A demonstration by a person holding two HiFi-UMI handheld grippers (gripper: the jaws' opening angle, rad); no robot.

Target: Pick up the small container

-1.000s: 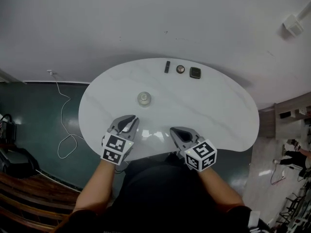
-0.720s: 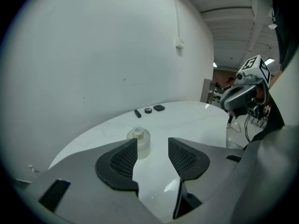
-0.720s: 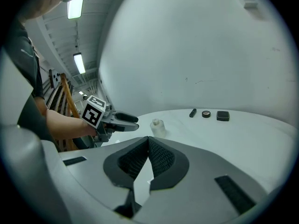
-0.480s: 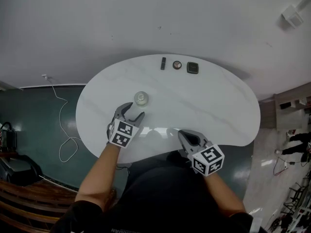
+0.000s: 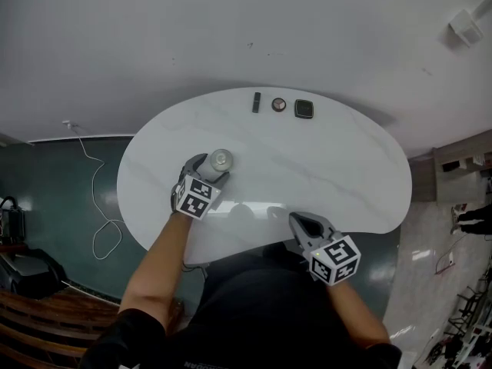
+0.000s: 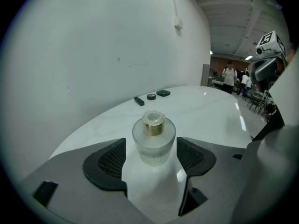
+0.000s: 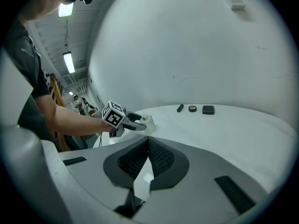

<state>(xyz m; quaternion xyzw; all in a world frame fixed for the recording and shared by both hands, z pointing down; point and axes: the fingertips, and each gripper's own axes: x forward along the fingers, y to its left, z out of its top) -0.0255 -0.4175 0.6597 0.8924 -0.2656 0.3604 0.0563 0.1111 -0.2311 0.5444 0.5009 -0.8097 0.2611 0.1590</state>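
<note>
**A:** Toward the left side of the table (image 5: 330, 167), what is the left gripper (image 5: 211, 169) doing?

**B:** Its jaws have just been opening. They stand wide on either side of the small container (image 6: 153, 139), with the pads beside its frosted body but not pressing. The container stands upright, left of centre.

**A:** And further right?

**B:** Along the far edge lie a dark bar (image 5: 256, 102), a round disc (image 5: 279, 104) and a square black pad (image 5: 305, 109). The right gripper (image 5: 300, 220) hovers at the near edge, jaws closed together on nothing.
</note>
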